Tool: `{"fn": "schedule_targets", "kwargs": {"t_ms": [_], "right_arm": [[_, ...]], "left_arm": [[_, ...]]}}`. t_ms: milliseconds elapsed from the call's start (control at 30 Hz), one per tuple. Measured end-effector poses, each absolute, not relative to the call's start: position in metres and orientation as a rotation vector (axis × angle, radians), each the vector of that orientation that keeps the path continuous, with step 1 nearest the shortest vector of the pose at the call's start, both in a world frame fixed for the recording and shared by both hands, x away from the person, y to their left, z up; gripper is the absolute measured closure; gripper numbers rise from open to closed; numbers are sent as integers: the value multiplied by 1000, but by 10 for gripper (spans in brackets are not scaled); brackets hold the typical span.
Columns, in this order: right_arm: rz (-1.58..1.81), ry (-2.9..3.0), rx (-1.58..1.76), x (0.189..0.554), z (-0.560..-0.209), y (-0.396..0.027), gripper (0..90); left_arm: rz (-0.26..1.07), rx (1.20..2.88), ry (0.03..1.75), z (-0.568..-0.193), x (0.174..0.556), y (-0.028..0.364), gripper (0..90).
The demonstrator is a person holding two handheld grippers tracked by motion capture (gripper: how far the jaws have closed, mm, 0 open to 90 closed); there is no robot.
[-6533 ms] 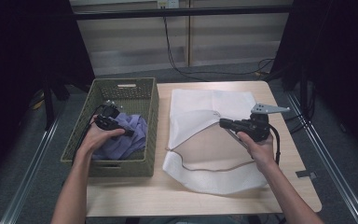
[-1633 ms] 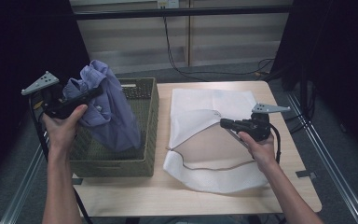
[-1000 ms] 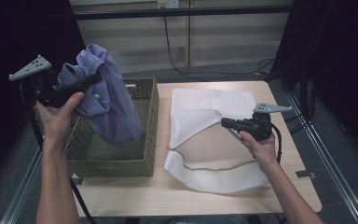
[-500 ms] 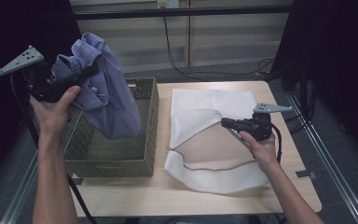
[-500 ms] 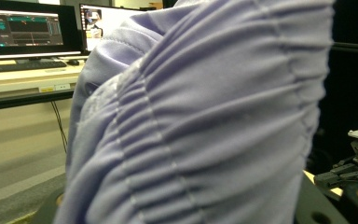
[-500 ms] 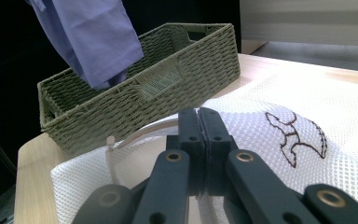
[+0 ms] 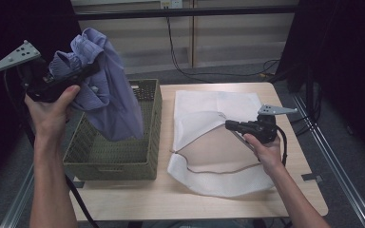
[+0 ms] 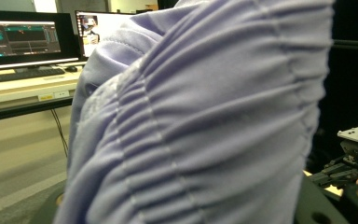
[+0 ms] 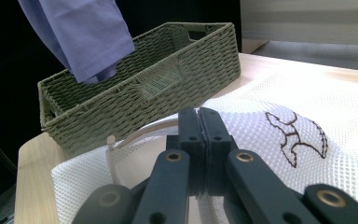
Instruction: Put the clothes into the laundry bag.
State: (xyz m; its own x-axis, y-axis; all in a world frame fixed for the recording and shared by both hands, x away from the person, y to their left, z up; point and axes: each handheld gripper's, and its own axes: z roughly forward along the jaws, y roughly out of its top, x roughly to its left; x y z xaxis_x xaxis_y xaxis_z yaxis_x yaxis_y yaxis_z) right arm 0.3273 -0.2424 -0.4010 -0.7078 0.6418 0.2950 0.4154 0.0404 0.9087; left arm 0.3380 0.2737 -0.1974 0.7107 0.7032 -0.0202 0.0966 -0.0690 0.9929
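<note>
My left gripper is raised high at the left, shut on a lavender garment that hangs from it with its lower end over the green woven basket. Bunched lavender garment covers the jaws in the left gripper view. A white mesh laundry bag lies flat on the table to the right of the basket. My right gripper is shut on the bag's lifted opening edge. Its jaws press together over the mesh bag, with the basket and the hanging garment beyond.
The wooden table has bare strips along its front and right edges. Cables lie on the floor behind it, and a metal rail runs along its right side. Monitors and a keyboard stand on a desk in the left gripper view.
My left hand took the garment from inside the basket and has lifted it up and to the left. The right gripper and the mesh bag have stayed in place.
</note>
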Motion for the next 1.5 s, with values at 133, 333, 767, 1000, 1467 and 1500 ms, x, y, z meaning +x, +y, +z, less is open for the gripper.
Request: {"fn": "schedule_targets", "kwargs": {"t_ms": [133, 333, 767, 1000, 1467, 1500], "right_arm": [[1734, 2119, 1093, 327, -401, -242, 891], [1735, 2123, 1090, 328, -402, -241, 891], [1734, 2127, 1092, 328, -403, -241, 891], [1731, 2140, 1090, 328, -404, -239, 891], [1732, 2148, 1089, 329, -405, -239, 891], [1732, 2148, 1089, 329, -405, -239, 892]], "left_arm": [[561, 1592, 644, -194, 332, 271, 716], [557, 1587, 624, -186, 327, 266, 715], [545, 1578, 578, -170, 318, 253, 716], [534, 1585, 547, -167, 316, 244, 716], [505, 1591, 472, -155, 308, 215, 715], [504, 1596, 461, -154, 307, 212, 715]]}}
